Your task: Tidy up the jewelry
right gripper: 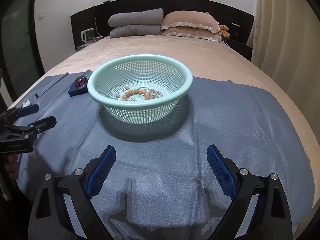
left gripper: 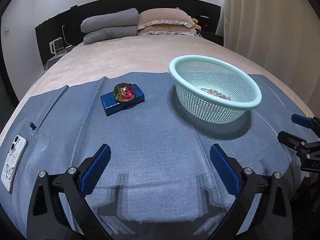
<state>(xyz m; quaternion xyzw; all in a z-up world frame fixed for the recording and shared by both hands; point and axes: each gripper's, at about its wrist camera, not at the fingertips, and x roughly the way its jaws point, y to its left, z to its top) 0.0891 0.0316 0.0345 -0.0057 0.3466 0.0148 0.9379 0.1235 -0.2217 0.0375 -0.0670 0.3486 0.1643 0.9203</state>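
Note:
A mint-green perforated basket [right gripper: 140, 101] stands on a blue cloth on the bed and holds an orange bead bracelet [right gripper: 136, 94] and other small jewelry. The basket also shows in the left wrist view [left gripper: 215, 98]. To its left a blue box [left gripper: 122, 100] lies on the cloth with a multicoloured glass ornament [left gripper: 124, 94] on top; both show small in the right wrist view [right gripper: 77, 91]. My left gripper [left gripper: 160, 160] is open and empty, low over the cloth in front of the box. My right gripper [right gripper: 161, 162] is open and empty in front of the basket.
A phone in a butterfly case [left gripper: 13, 160] lies at the cloth's left edge, with a small dark knob [left gripper: 32, 125] nearby. The blue cloth [right gripper: 240, 124] covers the near bed. Pillows and a folded grey duvet [left gripper: 110, 27] lie at the headboard. Curtains hang at the right.

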